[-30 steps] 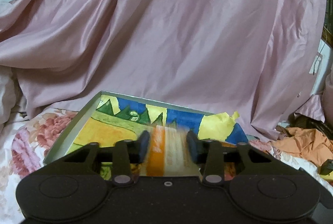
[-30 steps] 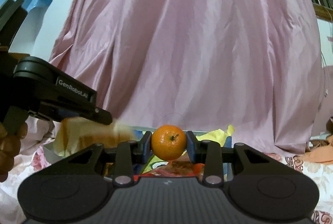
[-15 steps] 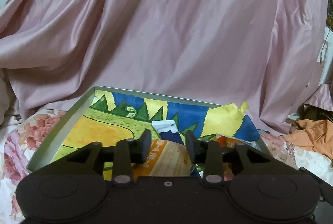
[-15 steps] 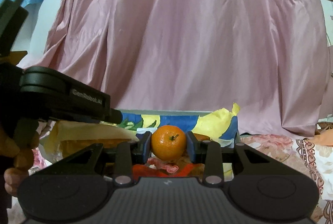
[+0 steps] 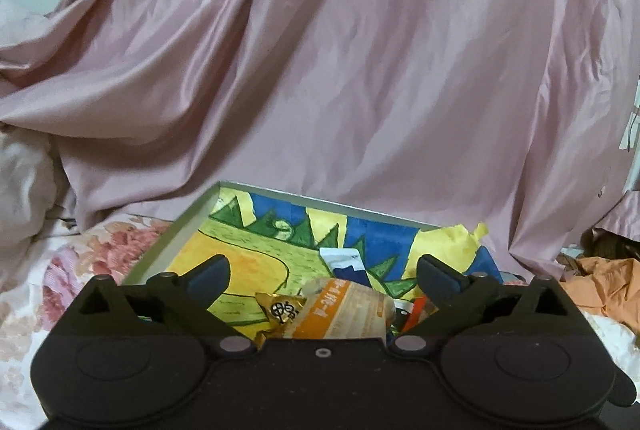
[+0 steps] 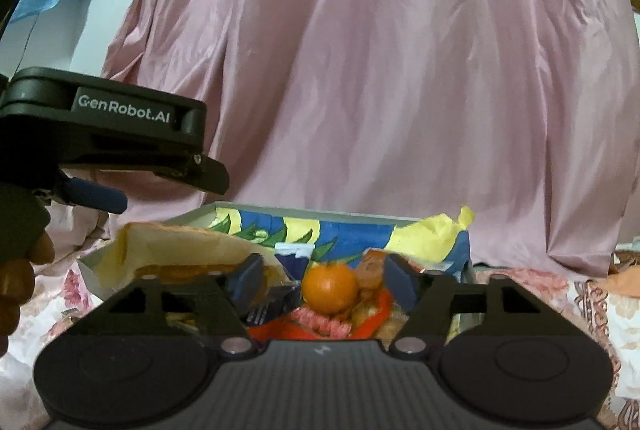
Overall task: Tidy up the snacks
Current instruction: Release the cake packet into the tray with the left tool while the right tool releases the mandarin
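Orange fruit: a small round orange mandarin [image 6: 329, 288] with a dark stem lies inside the box on top of red and pink snack wrappers [image 6: 320, 324], between the right tool's fingers but touching neither.
Orange packet: a clear plastic packet with an orange printed band [image 5: 344, 314] lies in the box just below the left tool; a small gold foil wrapper [image 5: 280, 306] rests against its left side.
Blue-and-white packet: a small packet [image 5: 345, 262] lies farther back on the box floor.
Box: a shallow grey-rimmed box [image 5: 176, 230] lined with paper painted in yellow, green and blue sits on a floral bedsheet [image 5: 60, 270].
Right tool [image 6: 326, 280]: fingers spread apart, holding nothing.
Left tool [image 5: 322, 278]: fingers wide apart, empty, above the box; from the right wrist view it hangs at the left over a pale bread-like packet [image 6: 180, 250], with a person's fingers [image 6: 16, 278] on its handle.
Backdrop: a draped pink satin cloth [image 5: 340, 70] rises behind the box; crumpled orange fabric [image 5: 600, 282] lies to the right.
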Demonstrator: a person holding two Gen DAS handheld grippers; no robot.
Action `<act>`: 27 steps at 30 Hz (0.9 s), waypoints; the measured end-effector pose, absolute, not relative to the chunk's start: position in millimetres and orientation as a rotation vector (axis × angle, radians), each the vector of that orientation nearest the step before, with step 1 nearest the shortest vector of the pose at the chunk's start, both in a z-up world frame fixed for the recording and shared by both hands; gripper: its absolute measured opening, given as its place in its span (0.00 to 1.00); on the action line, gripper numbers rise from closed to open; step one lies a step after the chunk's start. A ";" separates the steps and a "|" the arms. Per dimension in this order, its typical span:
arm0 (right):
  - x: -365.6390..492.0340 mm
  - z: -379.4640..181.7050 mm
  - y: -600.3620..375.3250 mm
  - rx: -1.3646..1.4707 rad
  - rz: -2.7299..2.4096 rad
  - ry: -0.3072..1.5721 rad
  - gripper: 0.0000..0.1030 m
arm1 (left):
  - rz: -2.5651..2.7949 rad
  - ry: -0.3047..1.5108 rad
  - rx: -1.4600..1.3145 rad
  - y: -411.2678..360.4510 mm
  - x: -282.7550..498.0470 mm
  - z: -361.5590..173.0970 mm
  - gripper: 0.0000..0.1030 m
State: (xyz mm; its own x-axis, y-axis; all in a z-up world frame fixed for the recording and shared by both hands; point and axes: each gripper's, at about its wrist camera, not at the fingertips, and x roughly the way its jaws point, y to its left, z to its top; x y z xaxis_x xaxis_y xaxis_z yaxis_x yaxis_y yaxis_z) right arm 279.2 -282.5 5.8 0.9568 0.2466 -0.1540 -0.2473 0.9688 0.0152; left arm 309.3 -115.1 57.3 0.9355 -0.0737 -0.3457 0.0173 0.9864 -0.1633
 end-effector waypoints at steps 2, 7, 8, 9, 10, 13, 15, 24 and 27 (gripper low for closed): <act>274.7 9.3 -281.9 -0.003 0.250 0.142 0.86 | -0.031 0.342 -0.150 -114.9 304.3 60.7 0.99; 263.7 15.8 -278.6 -0.012 0.245 0.114 0.98 | -0.011 0.326 -0.142 -114.1 292.3 67.7 0.99; 261.0 16.1 -278.2 -0.012 0.243 0.110 1.00 | -0.008 0.324 -0.141 -113.9 288.9 69.1 0.99; 258.2 16.4 -277.4 -0.013 0.245 0.108 1.00 | -0.006 0.323 -0.139 -113.7 285.7 70.4 0.99; 255.4 16.9 -276.4 -0.017 0.247 0.107 1.00 | -0.005 0.319 -0.135 -113.4 281.9 72.1 0.99; 247.5 18.5 -273.3 -0.035 0.245 0.098 1.00 | 0.007 0.306 -0.125 -111.1 269.8 75.4 0.99; 240.5 20.3 -272.6 -0.038 0.244 0.091 1.00 | 0.009 0.301 -0.121 -108.3 260.0 77.5 0.99; 216.4 27.5 -287.1 0.112 0.163 0.180 1.00 | 0.043 0.289 -0.121 -93.2 219.1 81.0 0.99; 208.8 29.8 -293.1 0.143 0.133 0.183 1.00 | 0.045 0.289 -0.115 -88.6 205.7 80.7 0.99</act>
State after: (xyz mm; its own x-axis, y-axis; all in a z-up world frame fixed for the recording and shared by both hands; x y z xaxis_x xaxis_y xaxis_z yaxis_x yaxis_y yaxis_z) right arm 208.8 -293.1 29.8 0.9747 0.1441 -0.1712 -0.1180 0.9811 0.1536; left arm 205.7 -88.6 80.7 0.9575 0.0280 -0.2872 -0.0609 0.9925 -0.1064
